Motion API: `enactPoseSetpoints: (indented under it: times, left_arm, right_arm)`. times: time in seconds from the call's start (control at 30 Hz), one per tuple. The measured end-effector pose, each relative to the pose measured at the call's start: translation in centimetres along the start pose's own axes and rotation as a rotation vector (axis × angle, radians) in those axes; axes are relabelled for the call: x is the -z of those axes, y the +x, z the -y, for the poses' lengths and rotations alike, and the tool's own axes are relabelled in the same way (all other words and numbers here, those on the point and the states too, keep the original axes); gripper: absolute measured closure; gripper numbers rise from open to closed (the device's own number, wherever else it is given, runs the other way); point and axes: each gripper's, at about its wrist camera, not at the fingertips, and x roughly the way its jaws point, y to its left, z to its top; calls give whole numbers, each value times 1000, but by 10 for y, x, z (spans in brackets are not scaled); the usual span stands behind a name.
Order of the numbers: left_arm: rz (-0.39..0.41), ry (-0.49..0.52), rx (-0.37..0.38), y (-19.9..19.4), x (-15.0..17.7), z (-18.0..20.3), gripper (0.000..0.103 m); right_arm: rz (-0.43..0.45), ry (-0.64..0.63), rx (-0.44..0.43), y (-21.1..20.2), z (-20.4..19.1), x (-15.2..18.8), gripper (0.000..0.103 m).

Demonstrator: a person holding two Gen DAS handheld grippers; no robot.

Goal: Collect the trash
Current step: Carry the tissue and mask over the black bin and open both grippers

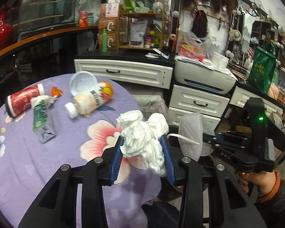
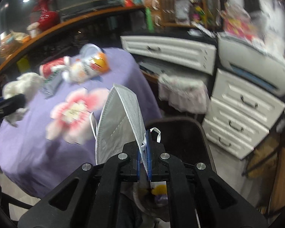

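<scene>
Crumpled paper tissue (image 1: 144, 138) (matt, soft)

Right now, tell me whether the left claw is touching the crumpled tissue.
Touching. The left wrist view shows both blue pads of the left claw pressed against the crumpled tissue.

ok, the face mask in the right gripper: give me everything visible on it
The face mask is a white, folded, cup-style piece of soft non-woven fabric with stitched seams, a bound edge and thin white ear loops. It stands upright on edge, its lower rear corner pinched flat between the blue pads of the right gripper, held in the air past the purple tablecloth's edge. Nothing else touches it.
</scene>
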Motion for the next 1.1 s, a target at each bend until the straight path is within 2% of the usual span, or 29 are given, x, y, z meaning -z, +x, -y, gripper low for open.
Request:
enactPoseSetpoints:
  times: [0.23, 0.53, 0.57, 0.63, 0.7, 0.97, 1.1]
  left_arm:
    - [-66, 51, 35, 36, 8, 33, 64]
    - [-146, 103, 60, 75, 19, 64, 64]
    - [-156, 106, 63, 80, 20, 67, 64]
    - [-172, 110, 67, 88, 22, 71, 64]
    - [-184, 114, 67, 93, 24, 72, 64]
    - [-220, 128, 70, 108, 30, 78, 64]
    - [-233, 142, 69, 117, 33, 84, 64]
  right_arm:
    - [-106, 90, 42, 39, 35, 23, 97]
    - [-202, 164, 67, 71, 59, 47, 96]
    - [-224, 181, 59, 76, 62, 50, 94]
    - [-239, 206, 62, 80, 67, 55, 80]
    - [-233, 224, 78, 80, 71, 60, 43]
    - [-166, 271, 121, 60, 88, 57, 35]
    - [-117, 257, 170, 42, 92, 49, 33]
